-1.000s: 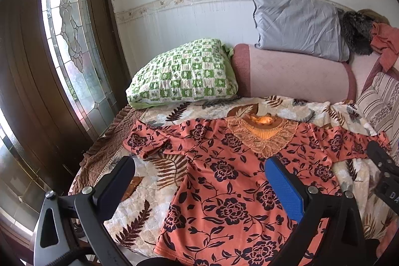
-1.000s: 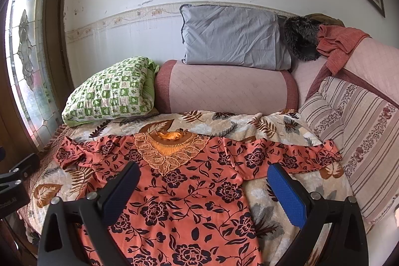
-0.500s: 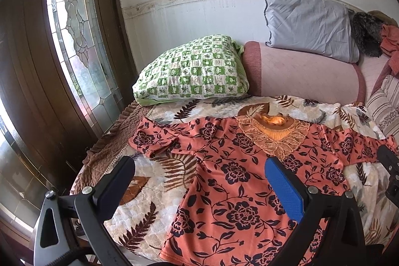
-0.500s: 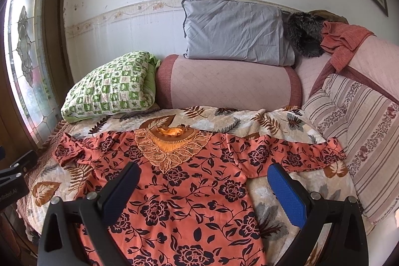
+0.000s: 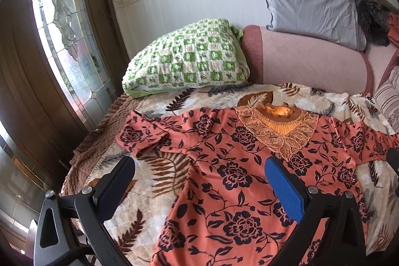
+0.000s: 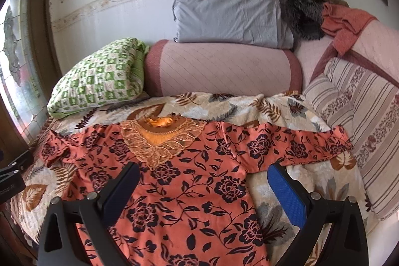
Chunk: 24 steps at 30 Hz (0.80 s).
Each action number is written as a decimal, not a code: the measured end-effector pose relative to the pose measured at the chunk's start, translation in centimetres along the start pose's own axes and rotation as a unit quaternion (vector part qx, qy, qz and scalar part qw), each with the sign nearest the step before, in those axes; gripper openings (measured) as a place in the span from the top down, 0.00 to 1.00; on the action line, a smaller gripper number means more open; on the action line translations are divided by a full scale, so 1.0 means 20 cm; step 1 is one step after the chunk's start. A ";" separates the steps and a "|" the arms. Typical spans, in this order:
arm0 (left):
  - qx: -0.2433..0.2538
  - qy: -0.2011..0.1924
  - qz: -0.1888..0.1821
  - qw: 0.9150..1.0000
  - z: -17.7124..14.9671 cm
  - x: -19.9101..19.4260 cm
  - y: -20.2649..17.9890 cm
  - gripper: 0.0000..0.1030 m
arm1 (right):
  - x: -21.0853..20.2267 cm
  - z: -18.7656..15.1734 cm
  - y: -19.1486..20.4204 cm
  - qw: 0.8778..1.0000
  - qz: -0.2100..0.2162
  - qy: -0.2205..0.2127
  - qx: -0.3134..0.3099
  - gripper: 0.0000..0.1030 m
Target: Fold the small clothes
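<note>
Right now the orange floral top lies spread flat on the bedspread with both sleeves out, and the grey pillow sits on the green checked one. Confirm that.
One detail is wrong. The grey pillow sits on the pink bolster, not on the green checked pillow, which lies beside the bolster; the right wrist view shows it. The orange floral top does lie spread flat on the bedspread with both sleeves out.

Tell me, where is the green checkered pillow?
The green checkered pillow lies at the bed's far left in both views, beside the window, touching the pink bolster.
</note>
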State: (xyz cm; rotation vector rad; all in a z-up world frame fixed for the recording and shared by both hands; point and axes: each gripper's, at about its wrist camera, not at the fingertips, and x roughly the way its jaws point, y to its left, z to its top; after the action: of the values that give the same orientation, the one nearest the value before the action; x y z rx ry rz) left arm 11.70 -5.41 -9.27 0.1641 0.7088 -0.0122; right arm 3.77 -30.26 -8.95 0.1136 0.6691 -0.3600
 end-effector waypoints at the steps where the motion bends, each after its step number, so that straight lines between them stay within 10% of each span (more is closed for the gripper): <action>1: 0.002 0.003 0.000 1.000 0.00 0.03 -0.02 0.00 | 0.04 0.00 -0.03 1.000 -0.002 0.004 0.004 0.00; 11: 0.018 0.029 -0.023 0.999 0.11 0.41 -0.38 0.00 | 0.42 0.04 -0.49 0.994 -0.044 0.042 0.087 0.00; 20: 0.019 0.097 -0.081 0.992 0.08 0.75 -0.65 0.00 | 0.65 0.02 -1.23 0.973 -0.122 0.066 0.184 0.00; 24: 0.025 0.128 -0.078 0.988 -0.01 0.90 -0.67 0.00 | 0.77 -0.08 -1.66 0.958 -0.091 0.077 0.262 0.00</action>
State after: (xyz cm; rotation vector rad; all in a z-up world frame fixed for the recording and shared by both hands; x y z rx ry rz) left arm 24.34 -17.87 -22.99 0.1591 0.9765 -0.1599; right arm 2.07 -65.32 -19.44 0.5924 0.7276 -0.7077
